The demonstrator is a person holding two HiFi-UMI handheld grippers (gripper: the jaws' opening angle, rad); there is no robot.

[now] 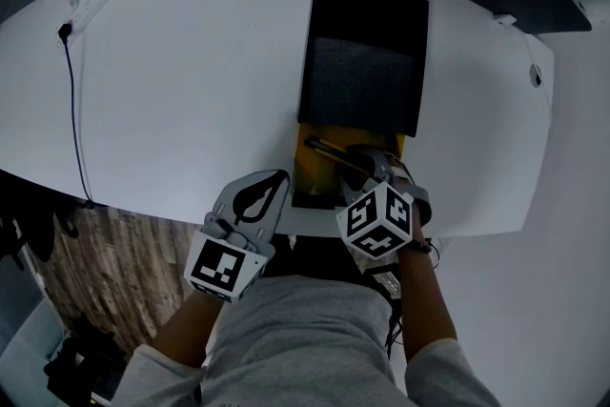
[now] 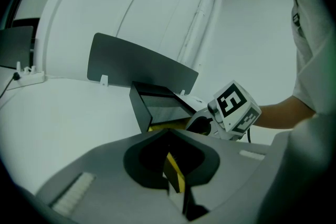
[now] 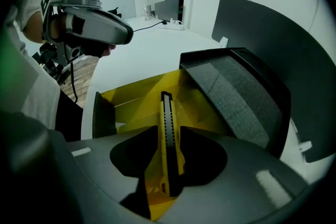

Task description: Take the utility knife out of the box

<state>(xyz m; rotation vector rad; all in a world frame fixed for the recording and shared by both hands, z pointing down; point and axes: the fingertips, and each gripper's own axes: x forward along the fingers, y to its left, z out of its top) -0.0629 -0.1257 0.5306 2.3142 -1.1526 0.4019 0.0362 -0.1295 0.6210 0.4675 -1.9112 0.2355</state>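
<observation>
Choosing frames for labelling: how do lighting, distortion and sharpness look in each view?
Head view: dim, the box mostly a black mass, the table edge bowed. Left gripper view: heavy fisheye, dark corners, soft foreground. Right gripper view: same vignette, but the utility knife is crisp on yellow.

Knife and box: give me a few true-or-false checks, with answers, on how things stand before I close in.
1. The knife lies inside the box. True.
2. The lid is shut. False: it stands open behind the box.
3. The right gripper is clamped on the knife. False: its jaws are open on either side of the knife, pads not pressing it.
4. The left gripper is outside the box, at its left. True.
</observation>
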